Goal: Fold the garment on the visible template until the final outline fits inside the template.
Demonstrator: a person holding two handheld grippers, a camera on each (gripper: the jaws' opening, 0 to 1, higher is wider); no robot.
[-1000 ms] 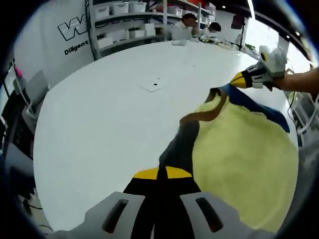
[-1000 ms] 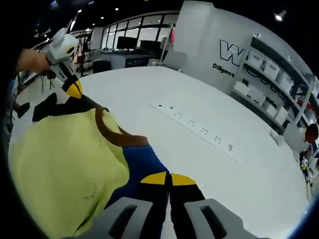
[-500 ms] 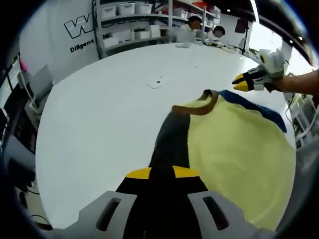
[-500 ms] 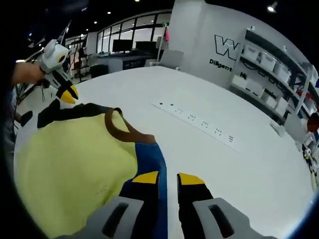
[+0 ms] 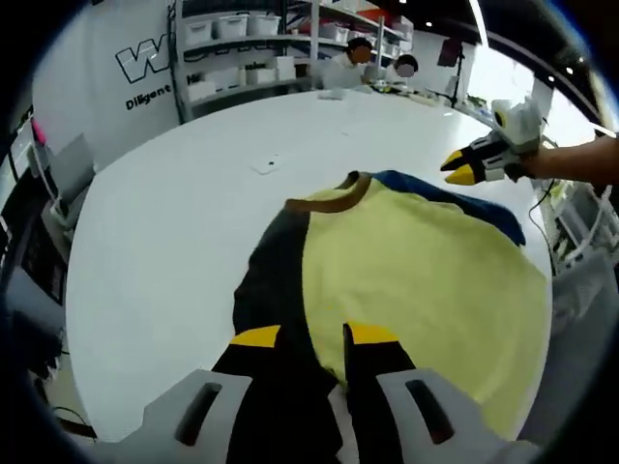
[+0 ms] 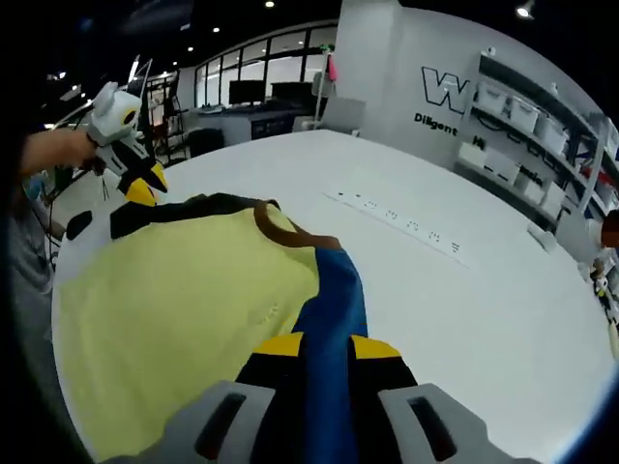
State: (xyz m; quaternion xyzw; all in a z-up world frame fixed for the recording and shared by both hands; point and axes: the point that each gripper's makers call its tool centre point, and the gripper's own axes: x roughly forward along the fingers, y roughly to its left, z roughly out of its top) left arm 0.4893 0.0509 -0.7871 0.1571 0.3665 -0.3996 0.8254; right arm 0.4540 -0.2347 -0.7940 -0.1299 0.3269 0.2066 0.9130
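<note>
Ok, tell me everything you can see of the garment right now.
The garment is a soft, knit-looking top: pale yellow body, brown neckband, one black sleeve, one blue sleeve. It lies spread flat on the white table, neck pointing away. The left gripper stands open over the black sleeve; the right gripper straddles the blue sleeve. Neither clamps it.

Bright overhead ceiling lights, soft shadows; heavy fisheye bending, slight blur

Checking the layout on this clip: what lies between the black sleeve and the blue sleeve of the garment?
In the left gripper view, the yellow body and brown collar lie between the black sleeve and the blue sleeve.
</note>
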